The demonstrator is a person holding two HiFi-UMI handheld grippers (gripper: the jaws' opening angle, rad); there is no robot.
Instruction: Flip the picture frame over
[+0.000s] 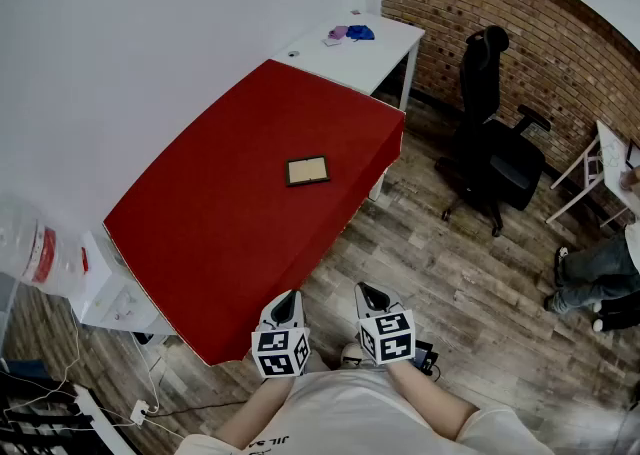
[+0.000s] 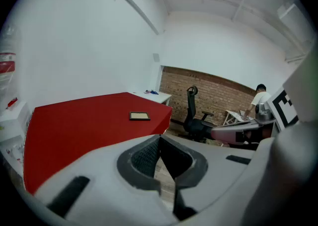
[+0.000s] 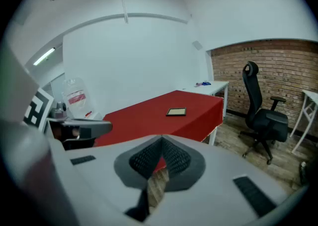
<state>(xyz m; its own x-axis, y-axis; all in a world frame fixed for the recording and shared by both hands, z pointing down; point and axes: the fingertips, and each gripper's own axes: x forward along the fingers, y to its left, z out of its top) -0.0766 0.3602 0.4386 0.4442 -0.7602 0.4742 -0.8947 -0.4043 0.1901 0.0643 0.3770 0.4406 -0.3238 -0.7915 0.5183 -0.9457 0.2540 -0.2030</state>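
Picture frame lies flat on the red table, well ahead of our left gripper and right gripper, both clenched empty; we count one frame, two grippers.

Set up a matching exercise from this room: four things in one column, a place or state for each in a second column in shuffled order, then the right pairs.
Column one
1. picture frame
2. office chair
3. blue item
4. left claw

Column two
A. on the wooden floor near the brick wall
B. shut, nothing held
C. lying flat on the red tablecloth
D. on the white desk beyond the red cloth

Pairs: 1-C, 2-A, 3-D, 4-B
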